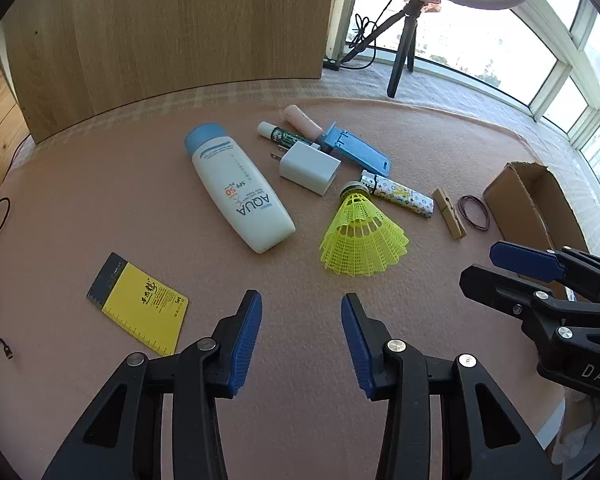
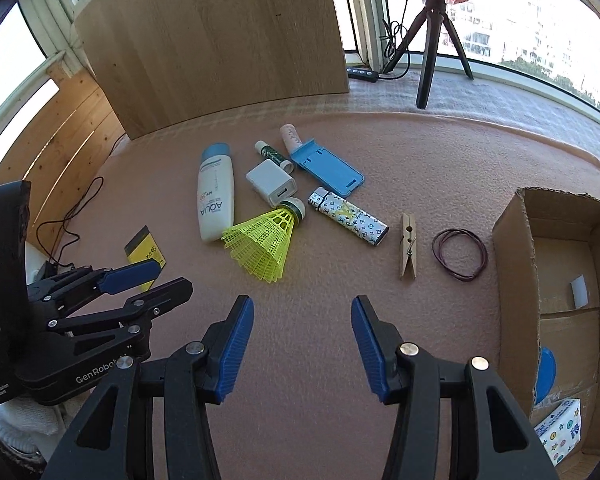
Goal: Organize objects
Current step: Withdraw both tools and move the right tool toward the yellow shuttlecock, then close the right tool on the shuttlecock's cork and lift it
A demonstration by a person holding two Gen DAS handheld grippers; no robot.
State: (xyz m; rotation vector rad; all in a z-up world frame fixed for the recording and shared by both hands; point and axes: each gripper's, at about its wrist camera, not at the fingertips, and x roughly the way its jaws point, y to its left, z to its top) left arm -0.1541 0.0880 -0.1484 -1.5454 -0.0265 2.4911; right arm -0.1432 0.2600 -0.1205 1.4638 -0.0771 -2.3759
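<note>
Our left gripper (image 1: 301,334) and right gripper (image 2: 302,340) are released; we take the light, springy shuttlecock (image 1: 360,236) at its cork

We're in a home sunroom: curved windows (image 2: 540,40) wrap behind the pink blanket (image 2: 420,152), a ring-light tripod (image 2: 428,48) stands at its far edge, with high-rise flats outside.
</note>
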